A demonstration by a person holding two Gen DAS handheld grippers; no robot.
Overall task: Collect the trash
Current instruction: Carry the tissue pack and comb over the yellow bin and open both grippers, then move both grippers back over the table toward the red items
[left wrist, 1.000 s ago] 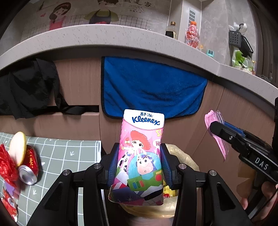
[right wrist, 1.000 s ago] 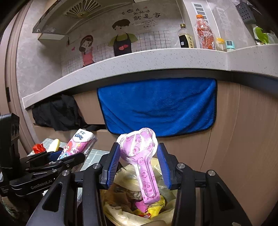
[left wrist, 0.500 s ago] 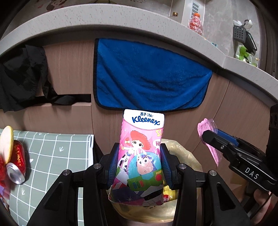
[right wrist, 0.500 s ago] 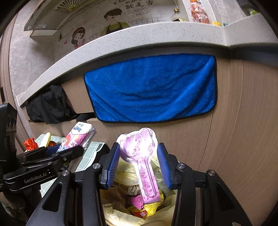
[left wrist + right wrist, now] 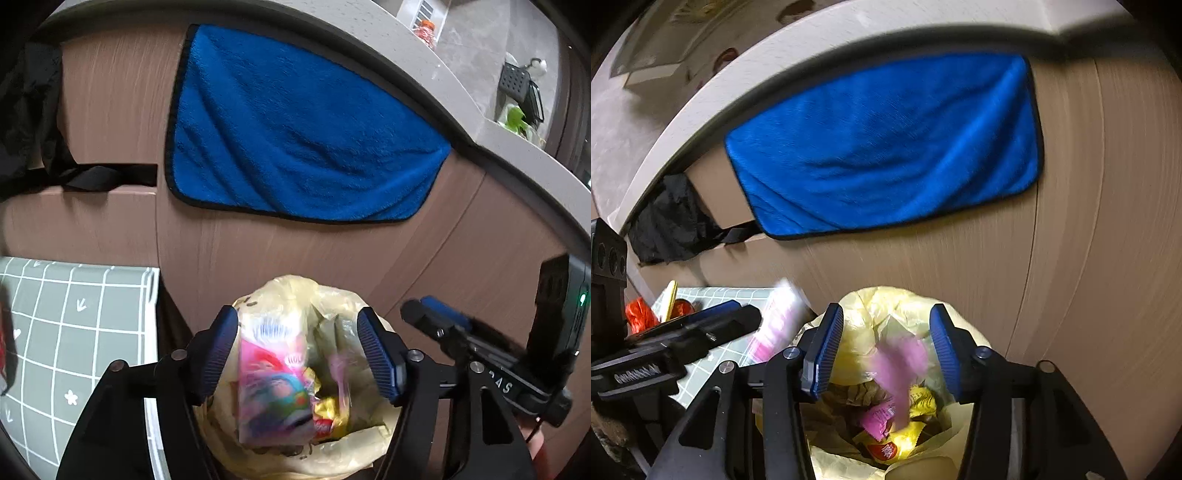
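My left gripper point(image 5: 297, 354) is open above a bin lined with a yellow bag point(image 5: 291, 454). The pink Kleenex tissue pack point(image 5: 271, 384) is blurred, falling free between the fingers into the bag; it also shows in the right wrist view point(image 5: 779, 321). My right gripper point(image 5: 884, 352) is open over the same bag point(image 5: 886, 306). The pink wrapper point(image 5: 899, 365) is blurred below it, dropping among wrappers in the bag. The right gripper also shows in the left wrist view point(image 5: 436, 317), and the left gripper in the right wrist view point(image 5: 727, 314).
A green checked mat point(image 5: 74, 314) lies left of the bin, with a red wrapper point(image 5: 641, 317) and a can point(image 5: 681, 306) on it. A blue towel point(image 5: 295, 140) hangs on the wooden cabinet front point(image 5: 480, 266) behind. Black cloth point(image 5: 672, 221) hangs at left.
Both grippers tilted down over the bin and opened. The tissue pack and the pink wrapper left the fingers and are falling into the bag.
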